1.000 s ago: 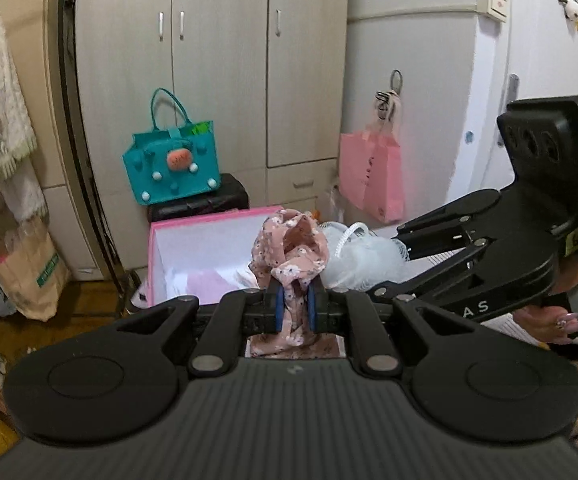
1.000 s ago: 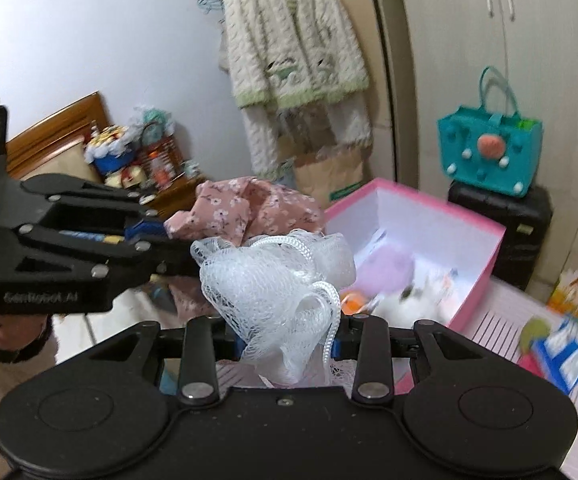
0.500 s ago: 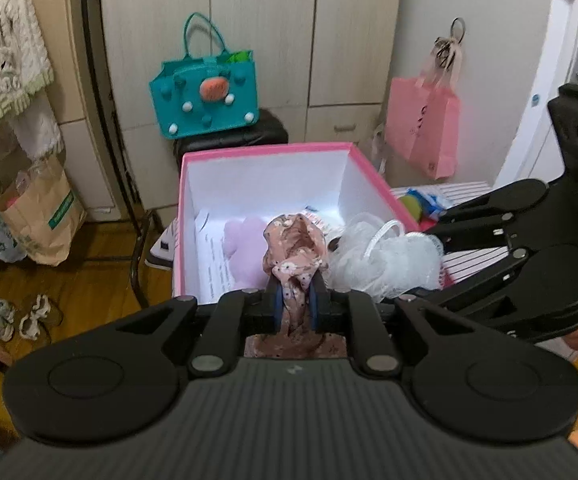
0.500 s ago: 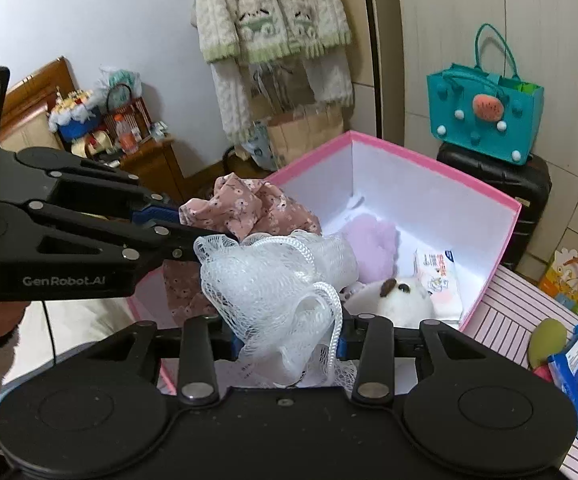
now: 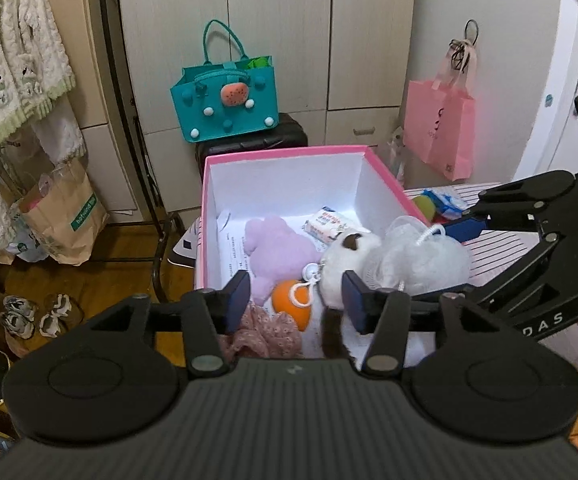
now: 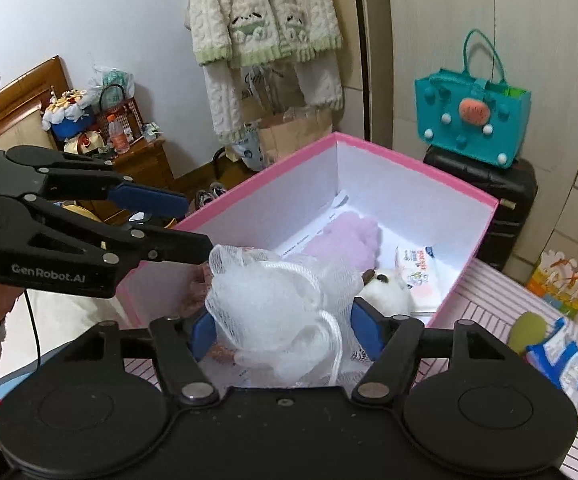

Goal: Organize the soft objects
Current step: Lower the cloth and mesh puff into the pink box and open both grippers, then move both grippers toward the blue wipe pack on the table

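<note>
A pink box [image 5: 285, 155] with white inside walls holds a purple plush [image 5: 277, 248], a white plush [image 5: 345, 256], an orange ball [image 5: 291, 306] and a tissue pack [image 5: 329, 226]. My left gripper [image 5: 295, 304] is open above the box's near end; the pink floral cloth [image 5: 263, 334] lies in the box below it. My right gripper [image 6: 283, 330] has its jaws open, with the white mesh bath puff [image 6: 281, 304] loose between them over the box [image 6: 417, 160]. The puff also shows in the left wrist view [image 5: 417, 256].
A teal bag [image 5: 225, 100] sits on a black suitcase [image 5: 257, 142] behind the box. A pink bag [image 5: 439, 136] hangs at the right. A striped surface [image 6: 505, 312] beside the box carries a green item [image 6: 527, 328] and a blue packet [image 6: 561, 360]. A clothes rack [image 5: 129, 120] stands left.
Both grippers moved over the box and opened. The floral cloth dropped from my left gripper into the box. The right jaws spread wide around the puff.
</note>
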The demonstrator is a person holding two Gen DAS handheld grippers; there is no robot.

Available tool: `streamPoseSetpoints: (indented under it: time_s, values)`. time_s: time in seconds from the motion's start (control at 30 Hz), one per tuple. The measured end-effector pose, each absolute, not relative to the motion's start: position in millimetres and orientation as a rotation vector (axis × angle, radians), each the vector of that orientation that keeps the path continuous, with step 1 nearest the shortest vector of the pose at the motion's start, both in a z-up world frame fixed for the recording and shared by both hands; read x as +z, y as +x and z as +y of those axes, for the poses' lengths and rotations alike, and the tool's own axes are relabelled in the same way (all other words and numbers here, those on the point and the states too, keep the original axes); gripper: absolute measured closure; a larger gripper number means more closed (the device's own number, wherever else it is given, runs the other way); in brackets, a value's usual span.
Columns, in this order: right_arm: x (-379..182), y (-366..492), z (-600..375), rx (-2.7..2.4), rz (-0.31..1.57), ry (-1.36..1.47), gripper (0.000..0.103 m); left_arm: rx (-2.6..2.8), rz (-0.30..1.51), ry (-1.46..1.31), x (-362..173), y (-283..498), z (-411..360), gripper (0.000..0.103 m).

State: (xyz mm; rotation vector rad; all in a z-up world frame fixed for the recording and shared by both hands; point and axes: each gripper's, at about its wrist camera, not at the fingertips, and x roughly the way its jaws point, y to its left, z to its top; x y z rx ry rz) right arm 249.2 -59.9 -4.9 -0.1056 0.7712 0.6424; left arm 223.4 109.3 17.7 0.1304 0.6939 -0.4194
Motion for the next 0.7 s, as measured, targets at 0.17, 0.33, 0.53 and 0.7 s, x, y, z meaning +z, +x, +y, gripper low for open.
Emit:
streamPoseSetpoints:
  time_s: [0.17,0.33,0.53,0.7]
  values:
    - [11,231,-61,0.635,0.735,-0.125,0.016,-0.450,0.686,0.112,35,199,108,0.039]
    - [26,204,-69,0.613,0.703,-0.135,0.016,-0.439,0.678,0.116,49,173,109,0.037]
    - [37,157,-97,0.630,0.721,-0.116,0.016,-0.464,0.692,0.193,56,133,101,0.035]
    - [32,113,-126,0.623,0.757,-0.073,0.016,-0.480,0.709,0.227,52,98,88,0.035]
